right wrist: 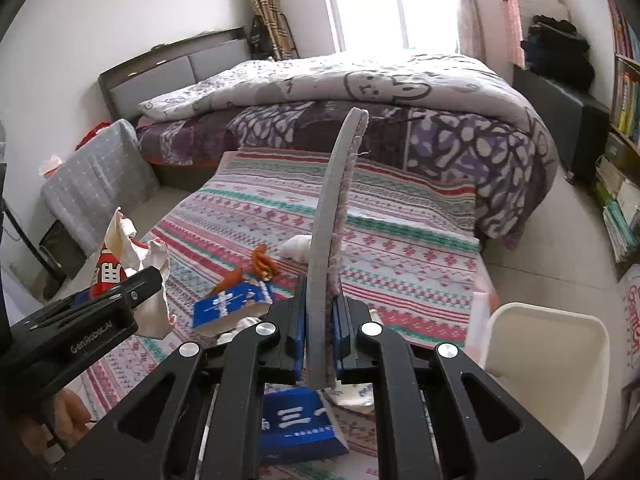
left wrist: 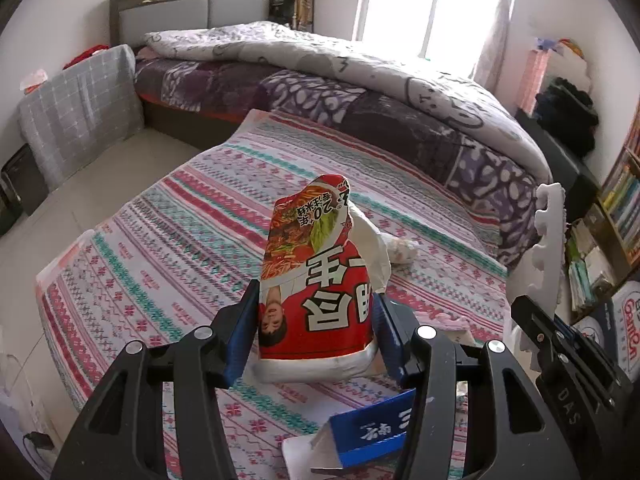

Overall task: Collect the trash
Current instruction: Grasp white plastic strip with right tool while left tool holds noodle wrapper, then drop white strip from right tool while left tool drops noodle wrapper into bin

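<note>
1. Our left gripper (left wrist: 316, 336) is clamped on the red noodle wrapper (left wrist: 316, 280), lifted above the striped cloth (left wrist: 160, 256).
2. Our right gripper (right wrist: 320, 344) pinches a grey foam strip (right wrist: 328, 220).
3. Both are mid-carry; next we judge both go into the white bin (right wrist: 548, 360), near right.

At the centre of the frame the left gripper (left wrist: 316, 334) clamps a red noodle packet (left wrist: 316, 280) between its blue pads (left wrist: 240, 340), with white paper behind it. Below lies a striped cloth (left wrist: 168, 248). A blue box (left wrist: 372, 432) sits at the bottom. The right gripper (left wrist: 560, 344) enters at lower right, and a bed (left wrist: 360, 80) fills the top.
</note>
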The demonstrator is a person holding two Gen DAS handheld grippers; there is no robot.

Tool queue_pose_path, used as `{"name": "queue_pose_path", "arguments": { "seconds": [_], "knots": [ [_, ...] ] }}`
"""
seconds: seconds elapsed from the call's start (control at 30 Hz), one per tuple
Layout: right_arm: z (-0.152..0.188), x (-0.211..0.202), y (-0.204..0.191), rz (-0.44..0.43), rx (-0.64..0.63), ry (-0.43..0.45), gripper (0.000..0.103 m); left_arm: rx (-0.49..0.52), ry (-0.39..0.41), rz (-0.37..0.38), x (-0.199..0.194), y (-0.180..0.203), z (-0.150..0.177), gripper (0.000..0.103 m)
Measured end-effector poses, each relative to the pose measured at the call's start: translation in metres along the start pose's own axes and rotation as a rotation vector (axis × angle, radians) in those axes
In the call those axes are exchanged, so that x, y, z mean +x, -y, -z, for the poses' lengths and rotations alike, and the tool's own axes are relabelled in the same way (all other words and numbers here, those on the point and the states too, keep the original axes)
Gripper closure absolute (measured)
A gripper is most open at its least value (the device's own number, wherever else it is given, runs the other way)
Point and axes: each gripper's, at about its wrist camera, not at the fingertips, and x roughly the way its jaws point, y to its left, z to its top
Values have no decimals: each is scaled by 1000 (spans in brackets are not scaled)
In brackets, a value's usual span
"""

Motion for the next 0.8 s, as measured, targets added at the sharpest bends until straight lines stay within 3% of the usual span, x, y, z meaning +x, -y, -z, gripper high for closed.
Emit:
{"name": "queue_pose_path", "arguments": {
  "seconds": [0.8],
  "knots": [
    [6, -22, 90, 174, 144, -31, 93, 136, 1, 97, 3, 83, 18, 50]
  ]
}}
